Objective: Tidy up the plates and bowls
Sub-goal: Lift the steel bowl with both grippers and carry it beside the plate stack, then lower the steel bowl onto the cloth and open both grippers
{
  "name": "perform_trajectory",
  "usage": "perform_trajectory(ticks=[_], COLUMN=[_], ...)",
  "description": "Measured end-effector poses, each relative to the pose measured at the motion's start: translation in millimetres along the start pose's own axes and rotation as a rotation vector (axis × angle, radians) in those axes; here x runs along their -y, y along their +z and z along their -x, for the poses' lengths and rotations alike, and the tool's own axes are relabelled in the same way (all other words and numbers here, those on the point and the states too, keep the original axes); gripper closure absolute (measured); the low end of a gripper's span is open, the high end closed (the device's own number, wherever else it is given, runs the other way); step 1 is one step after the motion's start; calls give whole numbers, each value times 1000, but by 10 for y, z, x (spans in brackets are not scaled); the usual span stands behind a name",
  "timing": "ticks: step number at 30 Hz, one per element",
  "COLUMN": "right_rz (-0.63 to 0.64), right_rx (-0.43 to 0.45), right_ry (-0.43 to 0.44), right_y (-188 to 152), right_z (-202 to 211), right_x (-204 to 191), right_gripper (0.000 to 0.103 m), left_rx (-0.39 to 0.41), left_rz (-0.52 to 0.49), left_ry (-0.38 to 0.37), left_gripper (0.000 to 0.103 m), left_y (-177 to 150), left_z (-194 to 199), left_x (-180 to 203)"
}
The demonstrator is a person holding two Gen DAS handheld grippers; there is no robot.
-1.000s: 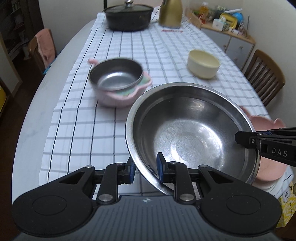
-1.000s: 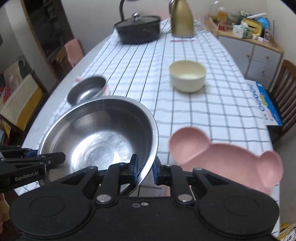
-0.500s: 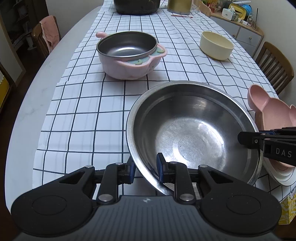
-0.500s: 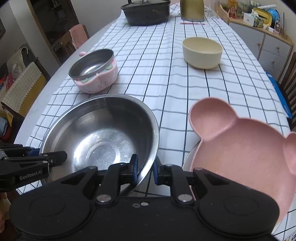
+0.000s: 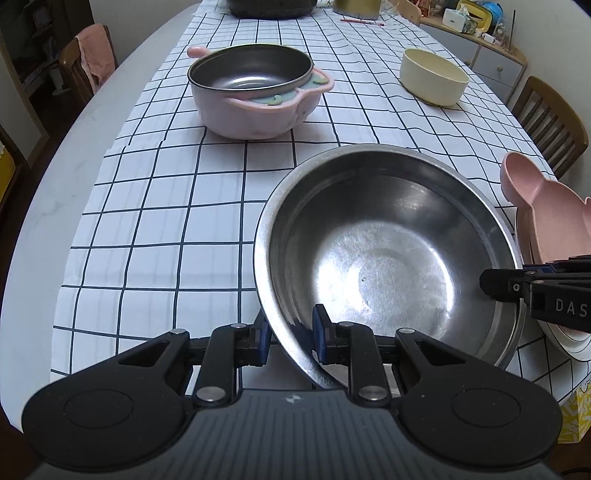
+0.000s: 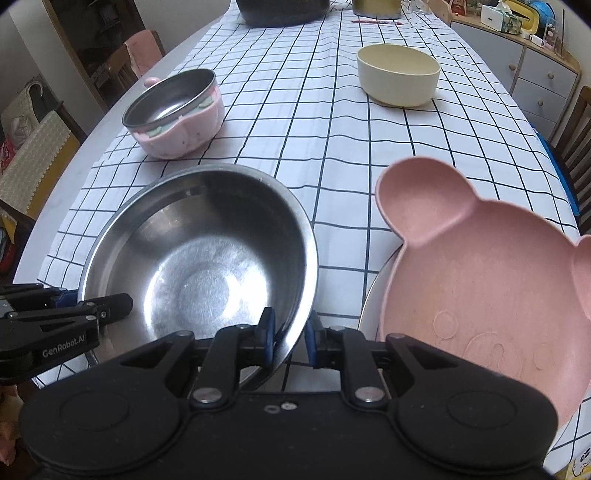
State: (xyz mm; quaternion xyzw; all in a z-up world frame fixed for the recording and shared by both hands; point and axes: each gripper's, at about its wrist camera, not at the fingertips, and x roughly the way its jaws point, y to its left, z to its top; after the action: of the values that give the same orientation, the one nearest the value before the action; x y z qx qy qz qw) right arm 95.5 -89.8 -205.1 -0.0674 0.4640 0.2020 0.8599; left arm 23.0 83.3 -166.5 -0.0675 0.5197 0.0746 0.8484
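A large steel bowl (image 5: 388,258) (image 6: 199,258) is held low over the near end of the checked tablecloth. My left gripper (image 5: 290,332) is shut on its near-left rim. My right gripper (image 6: 290,338) is shut on its near-right rim. A pink bear-shaped plate (image 6: 480,288) (image 5: 550,221) lies on a white plate (image 5: 561,339) to the right. A small steel bowl sits inside a pink bowl (image 5: 255,96) (image 6: 177,110) at the far left. A cream bowl (image 5: 434,75) (image 6: 399,74) stands at the far right.
A black lidded pot (image 6: 282,11) and a gold kettle (image 6: 375,7) stand at the table's far end. Wooden chairs (image 5: 554,125) flank the table on the right, another with a pink cloth (image 5: 98,61) on the left. A cabinet (image 6: 535,70) stands behind.
Both grippers have carried the large steel bowl forward and down toward the tablecloth. The pink bowl and cream bowl now appear nearer. The grip on the rim is unchanged.
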Motion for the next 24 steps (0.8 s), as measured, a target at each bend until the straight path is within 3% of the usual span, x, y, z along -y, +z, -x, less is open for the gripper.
perform_trajectory(ticks=[10,15,18,21,22,24], right_rz=[13,9,10,5,6,13], right_rx=[-26,-16,-8,9,14,24], right_ry=[-17,-29,-27,-24,-23,-22], right_y=[-5,-19,-23,-33,-36,-44], right_z=[46,130,190,260,279,321], right_x=[-17,15,36,55,59,63], right_gripper=[80,70,66,55,55,54], left_rx=[-12,-15,3,23,34,53], left_rz=[9,16,23,44,50,53], left_ry=[-12,-10,-7,-10,-8,-5], left_gripper=[81,79,75,61,55,54], left_y=[-7,-28,-48,-70,-77,-82], left_z=[-1,41,114,185,217,279], left_x=[-5,7,18,0,-6,-10])
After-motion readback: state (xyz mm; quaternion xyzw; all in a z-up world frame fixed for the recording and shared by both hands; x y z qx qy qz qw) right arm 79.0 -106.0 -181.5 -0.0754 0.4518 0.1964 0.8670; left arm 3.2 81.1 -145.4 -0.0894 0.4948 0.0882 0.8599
